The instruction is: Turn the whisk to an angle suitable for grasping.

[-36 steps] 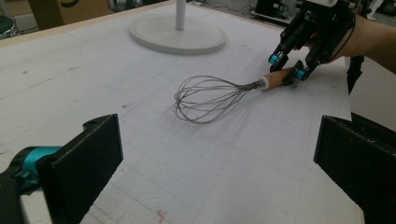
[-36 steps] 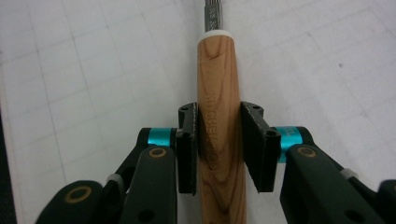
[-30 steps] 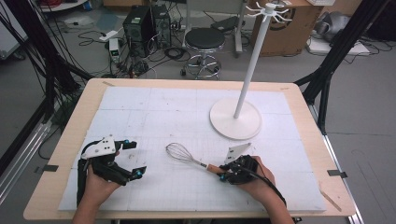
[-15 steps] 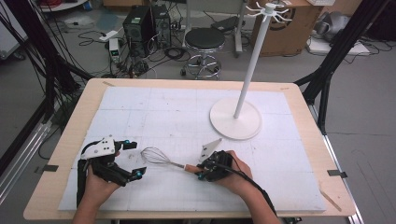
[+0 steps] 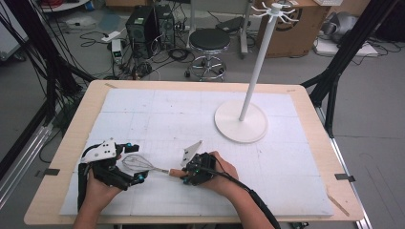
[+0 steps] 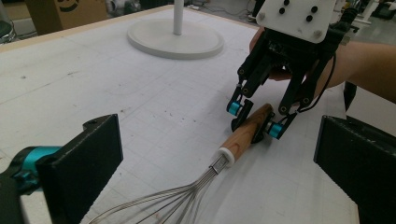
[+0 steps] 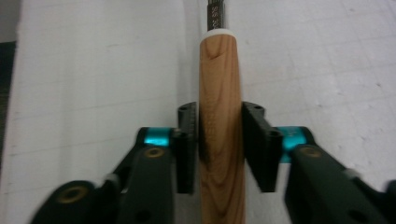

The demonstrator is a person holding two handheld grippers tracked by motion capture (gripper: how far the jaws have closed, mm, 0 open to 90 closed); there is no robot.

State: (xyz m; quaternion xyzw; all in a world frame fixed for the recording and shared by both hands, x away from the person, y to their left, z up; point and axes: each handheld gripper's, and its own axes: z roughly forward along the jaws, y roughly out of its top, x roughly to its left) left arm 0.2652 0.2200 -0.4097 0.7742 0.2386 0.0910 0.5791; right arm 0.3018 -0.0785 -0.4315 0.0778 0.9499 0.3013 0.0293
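In the high view, a whisk is lying on the white mat that covers the worktop, near its front edge, with the wire head pointing toward the person's left and the wooden handle toward the right. The left gripper is resting on the mat with its fingers standing wide apart, the wire head sitting between them without being pressed. The right gripper is sitting over the handle end. A white hook stand is standing well apart on the far right part of the mat.

In the left gripper view, the left gripper's own fingers are spread to either side of the frame, and the whisk's wires are fanning out between them on the mat. Farther off, the right gripper is straddling the wooden handle, its fingers having just been opening.

In the right gripper view, the wooden handle is running straight up between the right gripper's fingers; a dark sliver is showing on each side, so the pads are lying just beside the wood rather than clamping it.
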